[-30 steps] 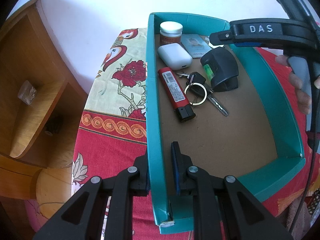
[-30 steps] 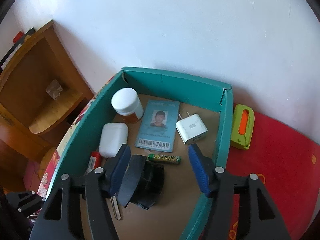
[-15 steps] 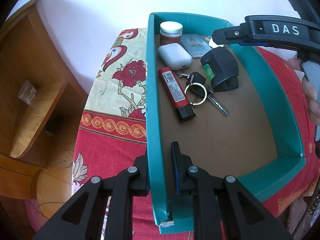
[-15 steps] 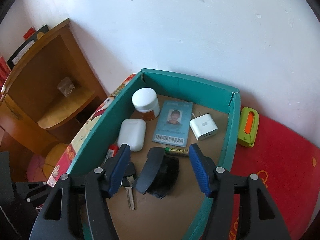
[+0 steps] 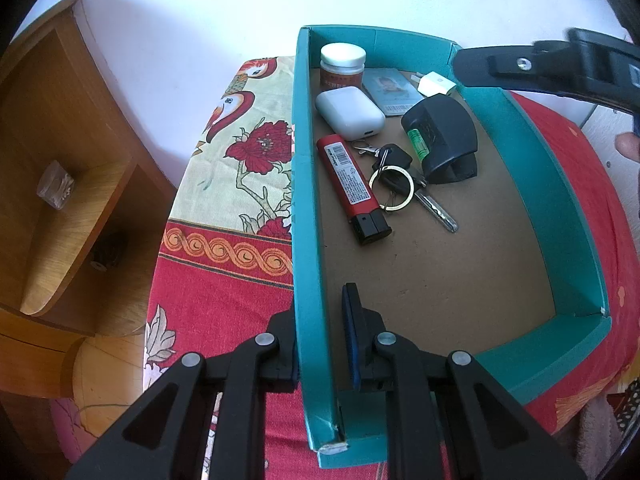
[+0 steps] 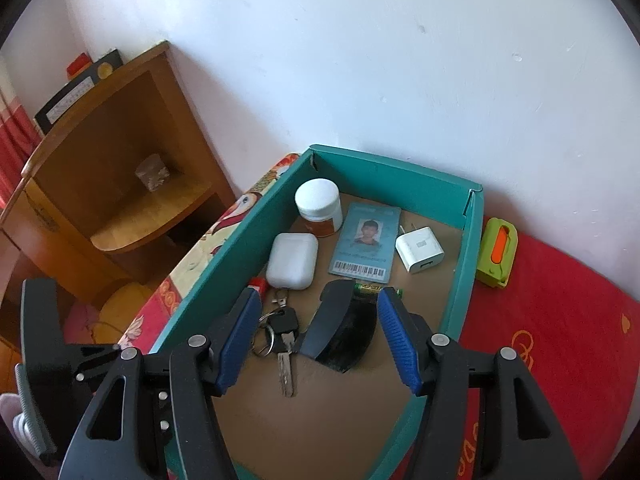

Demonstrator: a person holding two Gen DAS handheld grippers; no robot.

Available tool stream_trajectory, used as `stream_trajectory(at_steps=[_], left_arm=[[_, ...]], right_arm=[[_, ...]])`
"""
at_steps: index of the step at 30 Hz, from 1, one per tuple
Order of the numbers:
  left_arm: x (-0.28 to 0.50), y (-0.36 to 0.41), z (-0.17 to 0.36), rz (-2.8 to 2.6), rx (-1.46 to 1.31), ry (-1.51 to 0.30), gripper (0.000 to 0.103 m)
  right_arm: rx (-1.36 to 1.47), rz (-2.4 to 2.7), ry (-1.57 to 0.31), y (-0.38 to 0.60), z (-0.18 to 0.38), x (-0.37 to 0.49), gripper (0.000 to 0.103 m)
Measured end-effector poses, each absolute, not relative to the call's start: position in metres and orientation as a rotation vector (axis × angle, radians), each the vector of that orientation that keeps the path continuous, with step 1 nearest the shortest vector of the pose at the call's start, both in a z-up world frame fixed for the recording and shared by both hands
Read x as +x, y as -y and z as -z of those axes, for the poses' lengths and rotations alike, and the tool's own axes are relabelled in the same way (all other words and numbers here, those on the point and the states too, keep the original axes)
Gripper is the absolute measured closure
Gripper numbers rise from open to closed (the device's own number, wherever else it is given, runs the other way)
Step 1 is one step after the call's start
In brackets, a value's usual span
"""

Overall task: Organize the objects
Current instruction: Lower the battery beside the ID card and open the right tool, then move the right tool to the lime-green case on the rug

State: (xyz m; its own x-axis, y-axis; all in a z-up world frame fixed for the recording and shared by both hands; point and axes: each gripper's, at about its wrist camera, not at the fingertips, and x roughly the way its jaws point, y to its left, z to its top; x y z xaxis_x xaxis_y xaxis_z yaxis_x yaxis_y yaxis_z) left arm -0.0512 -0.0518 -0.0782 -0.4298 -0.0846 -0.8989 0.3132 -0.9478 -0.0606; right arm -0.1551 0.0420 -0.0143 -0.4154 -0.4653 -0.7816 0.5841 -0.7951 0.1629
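This is a lived-in room of a home. A round table under a red flowered cloth (image 5: 224,280) stands against a plain white plastered wall (image 6: 360,60), and to the left a curved-fronted wooden shelf unit (image 6: 132,184) holds oddments, with framed papers (image 6: 76,96) on top.
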Motion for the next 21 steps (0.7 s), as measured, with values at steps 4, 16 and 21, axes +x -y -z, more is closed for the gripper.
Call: stream_trajectory(at_steps=[4,16,21], left_arm=[[-0.052,0.047,0.077,2.450,1.521,-0.318,0.089],[-0.052,0.046,0.077,2.450,1.521,-0.320,0.089],[-0.052,0.047,0.078,2.449,1.521,-0.320,0.089]], right_arm=[[1.150,2.205,-0.179,-0.046,0.011,-0.147,0.041],[1.134,2.238,-0.156,-0.072,0.007,-0.141,0.041],[1.142,2.271,-0.141,-0.090,0.009,-0.144,0.041]])
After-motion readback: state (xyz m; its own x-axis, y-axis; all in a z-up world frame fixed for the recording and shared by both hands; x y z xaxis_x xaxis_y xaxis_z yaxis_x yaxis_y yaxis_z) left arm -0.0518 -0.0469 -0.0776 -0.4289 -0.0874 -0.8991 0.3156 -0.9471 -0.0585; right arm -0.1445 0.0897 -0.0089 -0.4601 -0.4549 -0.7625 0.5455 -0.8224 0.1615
